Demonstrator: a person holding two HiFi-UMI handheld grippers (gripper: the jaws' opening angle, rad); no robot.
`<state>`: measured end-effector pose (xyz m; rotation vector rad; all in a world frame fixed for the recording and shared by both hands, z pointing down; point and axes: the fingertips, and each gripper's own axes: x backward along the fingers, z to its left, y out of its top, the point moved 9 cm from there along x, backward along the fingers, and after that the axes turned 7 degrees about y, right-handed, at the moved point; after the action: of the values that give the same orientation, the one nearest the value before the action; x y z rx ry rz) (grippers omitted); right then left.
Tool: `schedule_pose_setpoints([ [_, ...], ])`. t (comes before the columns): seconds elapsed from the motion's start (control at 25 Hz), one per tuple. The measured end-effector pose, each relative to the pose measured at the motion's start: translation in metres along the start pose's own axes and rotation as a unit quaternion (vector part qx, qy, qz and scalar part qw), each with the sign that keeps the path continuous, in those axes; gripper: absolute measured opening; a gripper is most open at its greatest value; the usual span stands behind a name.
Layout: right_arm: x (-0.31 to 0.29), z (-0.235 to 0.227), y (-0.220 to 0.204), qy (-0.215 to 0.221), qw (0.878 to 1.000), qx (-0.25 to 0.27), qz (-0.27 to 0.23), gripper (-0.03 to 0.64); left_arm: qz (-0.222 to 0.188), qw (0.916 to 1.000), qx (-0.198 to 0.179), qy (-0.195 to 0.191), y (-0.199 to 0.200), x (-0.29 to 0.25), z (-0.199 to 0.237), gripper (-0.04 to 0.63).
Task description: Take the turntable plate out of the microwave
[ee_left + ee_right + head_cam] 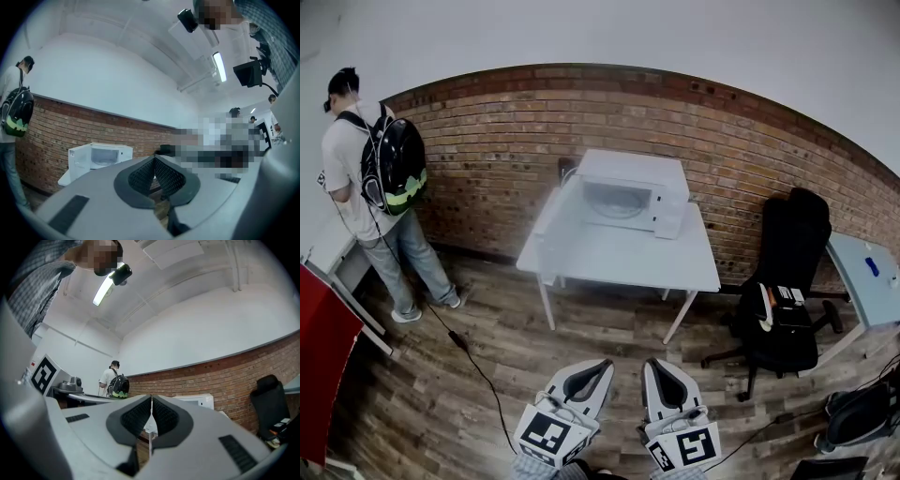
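Observation:
A white microwave (630, 190) stands at the back of a white table (628, 258) against the brick wall. Its door (551, 225) hangs open to the left. Inside the cavity a pale glass turntable plate (616, 203) shows faintly. The left gripper view shows the microwave (101, 158) small and far off, door open. The right gripper view shows only the microwave's top right corner (199, 401) past the jaws. My left gripper (604, 365) and right gripper (651, 365) are side by side over the wooden floor, well short of the table. Both are shut and hold nothing.
A person with a black backpack (375, 178) stands at the wall to the left of the table. A black office chair (785, 291) with items on its seat stands to the right. A cable (478, 375) runs across the floor. A red panel (319, 361) is at far left.

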<state>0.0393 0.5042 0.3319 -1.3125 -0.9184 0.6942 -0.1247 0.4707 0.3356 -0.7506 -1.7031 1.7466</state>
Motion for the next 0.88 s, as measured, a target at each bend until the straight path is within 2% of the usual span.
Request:
schedule_pose_setpoints([
  [0.2, 0.008, -0.012, -0.006, -0.018, 1.000, -0.021, 0.007, 0.021, 0.008, 1.0000, 0.002, 0.005, -0.005, -0.002, -0.005, 0.009],
  [0.48, -0.001, -0.029, -0.013, -0.024, 1.000, -0.006, 0.004, 0.021, 0.006, 0.9999, 0.013, 0.003, -0.015, -0.028, 0.004, 0.009],
  [0.68, -0.028, -0.055, -0.022, -0.027, 0.999, -0.003, 0.027, 0.021, 0.004, 0.9998, 0.020, 0.003, -0.017, -0.068, 0.032, 0.009],
  [0.88, -0.082, -0.079, -0.029, -0.030, 0.999, -0.010, 0.025, 0.021, 0.002, 0.9999, 0.014, -0.001, -0.012, -0.109, 0.075, 0.009],
])
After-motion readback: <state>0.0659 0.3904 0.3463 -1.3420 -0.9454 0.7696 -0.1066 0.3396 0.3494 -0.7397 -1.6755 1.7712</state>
